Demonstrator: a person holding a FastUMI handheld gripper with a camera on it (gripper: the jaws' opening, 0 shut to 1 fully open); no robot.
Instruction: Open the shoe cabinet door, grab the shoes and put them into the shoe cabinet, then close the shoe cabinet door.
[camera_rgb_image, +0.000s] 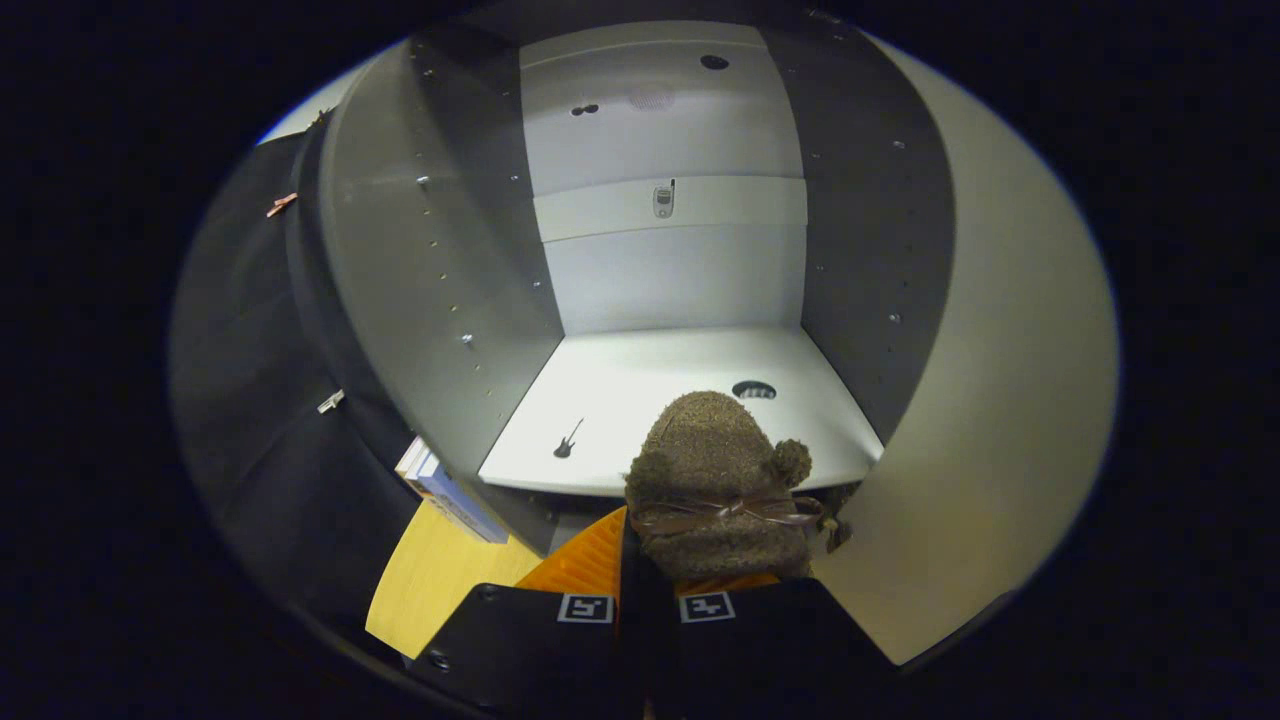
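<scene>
A fuzzy brown shoe (715, 480) with a brown ribbon bow and a pompom hangs from my gripper (647, 590), whose fingers are shut on its heel end. Its toe points forward over the front lip of the white shelf (640, 400) inside the shoe cabinet. The cabinet's door (1000, 400) stands swung open at the right of the shoe. The cabinet's grey side walls (440, 280) and white back panel (670, 270) lie beyond the shoe.
A small black guitar-shaped mark (567, 440) and a dark round sticker (754, 390) lie on the shelf. Below the shelf, left of my fingers, are an orange mat (585, 560), a yellow wooden floor (430, 570) and a stack of books (440, 485). Black cloth hangs at the left.
</scene>
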